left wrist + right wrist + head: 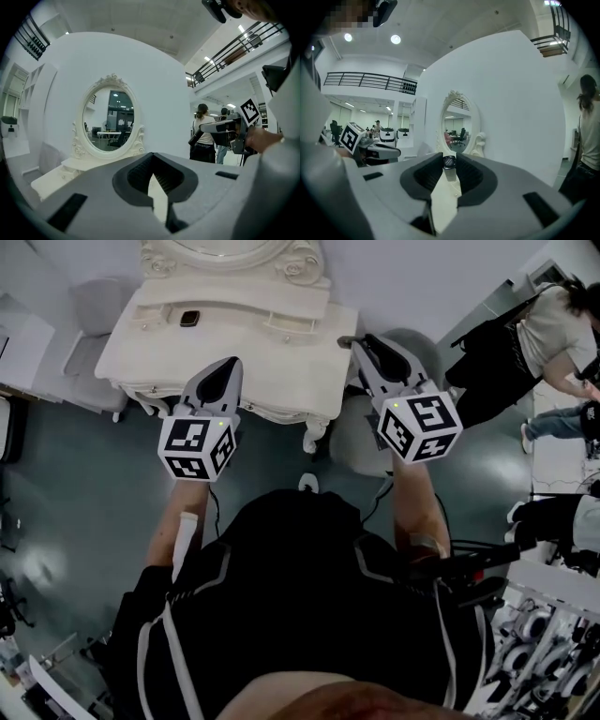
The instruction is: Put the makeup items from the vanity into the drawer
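Two pairs of tongs reach forward over a dull grey-green floor [84, 484]. The left tongs [231, 366] have their tips drawn together with nothing between them. The right tongs [351, 341] stand parted and hold nothing.

Just past them stands the vanity [244, 345], with a grey padded stool [352, 442] at its right corner and a grey chair [89, 362] off its left end. A small dark case [189, 319] lies on the raised back shelf of the vanity, left of centre and well apart from both tongs. From the right tongs it shows in line with the gap, far beyond the tips.

Behind the shelf rises an oval mirror [108, 119] against a plain white wall [159, 89]. To the right the room opens out, with people [553, 329] standing there and a railing [234, 49] along an upper level.

From above, the mirror is cut off at the picture's edge and the fronts below the tabletop cannot be seen. The case is too small to tell what it holds.

The vanity is cream, with curved legs and carved edges. The mirror frame is scrolled and matching. The tongs are smooth grey, with dark ribbed pads inside.
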A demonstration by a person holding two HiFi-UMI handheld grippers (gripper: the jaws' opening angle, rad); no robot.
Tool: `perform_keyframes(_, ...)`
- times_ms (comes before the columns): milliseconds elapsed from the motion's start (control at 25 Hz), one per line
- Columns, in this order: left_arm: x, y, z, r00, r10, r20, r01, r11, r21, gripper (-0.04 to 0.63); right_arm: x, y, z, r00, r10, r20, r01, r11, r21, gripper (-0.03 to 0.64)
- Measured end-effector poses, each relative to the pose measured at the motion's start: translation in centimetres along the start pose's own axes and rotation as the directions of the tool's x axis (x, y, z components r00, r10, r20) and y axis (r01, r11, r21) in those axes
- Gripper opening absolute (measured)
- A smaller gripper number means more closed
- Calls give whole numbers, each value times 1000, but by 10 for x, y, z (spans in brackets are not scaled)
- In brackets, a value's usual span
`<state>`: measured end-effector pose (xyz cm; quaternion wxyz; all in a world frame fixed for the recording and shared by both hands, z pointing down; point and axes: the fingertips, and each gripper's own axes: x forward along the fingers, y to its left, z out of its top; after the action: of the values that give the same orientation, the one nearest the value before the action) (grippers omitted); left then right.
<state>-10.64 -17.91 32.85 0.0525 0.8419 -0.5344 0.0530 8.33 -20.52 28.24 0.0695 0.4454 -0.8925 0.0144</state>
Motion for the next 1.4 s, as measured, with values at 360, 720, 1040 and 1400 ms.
perform_keyframes(360, 60, 0, 3, 998, 53, -22, -53, 999, 8, 3, 33, -53, -9, 998, 56, -3, -56, 998, 9, 94)
perform_keyframes(720, 104, 23, -5, 997, 60, -46, -60, 998, 15, 3, 83, -82, -24, 997, 70, -37, -69, 997, 41, 94)
perform_keyframes(1040, 146, 70, -26, 997, -3, -77, 2, 1000, -13, 3, 145, -90, -38, 994, 27, -104, -22, 999, 50, 94)
perform_keyframes(1400, 177, 112, -58, 994, -26, -109, 24, 1000, -19, 3, 200, -88, -87, 981, 24, -195, -14, 999, 51, 94)
